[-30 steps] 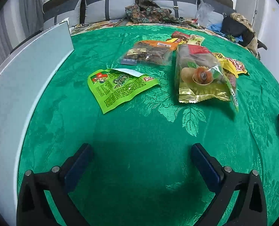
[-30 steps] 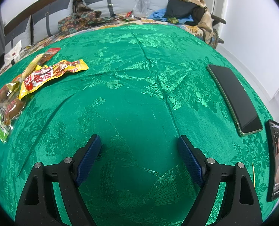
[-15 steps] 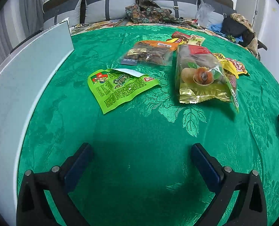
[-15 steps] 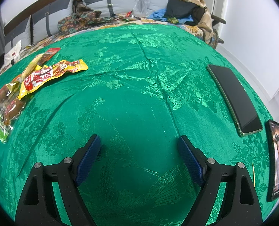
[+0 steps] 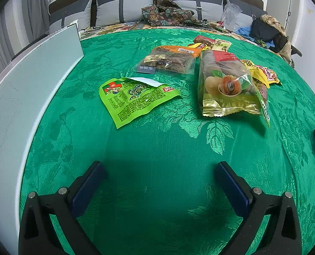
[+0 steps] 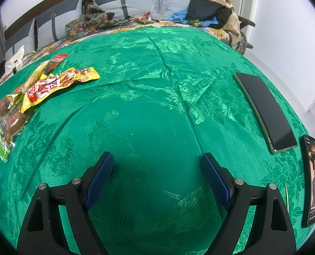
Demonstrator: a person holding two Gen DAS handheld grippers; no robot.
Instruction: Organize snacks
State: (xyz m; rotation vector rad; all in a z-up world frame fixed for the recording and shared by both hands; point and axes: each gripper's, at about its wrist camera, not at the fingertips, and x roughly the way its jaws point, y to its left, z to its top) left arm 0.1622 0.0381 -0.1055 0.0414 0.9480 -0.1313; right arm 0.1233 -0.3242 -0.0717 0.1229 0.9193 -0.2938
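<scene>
We see the snacks scattered on the green brocade tablecloth (image 5: 157, 148): a flat lime-green foil packet (image 5: 134, 98) lies nearest, a bulky clear-and-gold bag printed with fruit (image 5: 225, 85) just to its right, a clear bag of brown pieces with an orange header (image 5: 168, 60) behind, and a yellow-and-red wrapper (image 6: 57, 84) at the far right of the pile, partly under the gold bag. We judge all of them light, soft and crinkly; the film looks slippery, and the puffy bags could crush — so we would pinch a sealed edge or a free corner, such as the lime packet's near corner. Our left gripper (image 5: 157, 180) hovers low with its jaws wide apart, holding nothing, well short of the packet. Our right gripper (image 6: 157, 167) is likewise spread and empty over bare cloth, two dark smartphones (image 6: 265, 112) to its right, the snacks well off to its left.
</scene>
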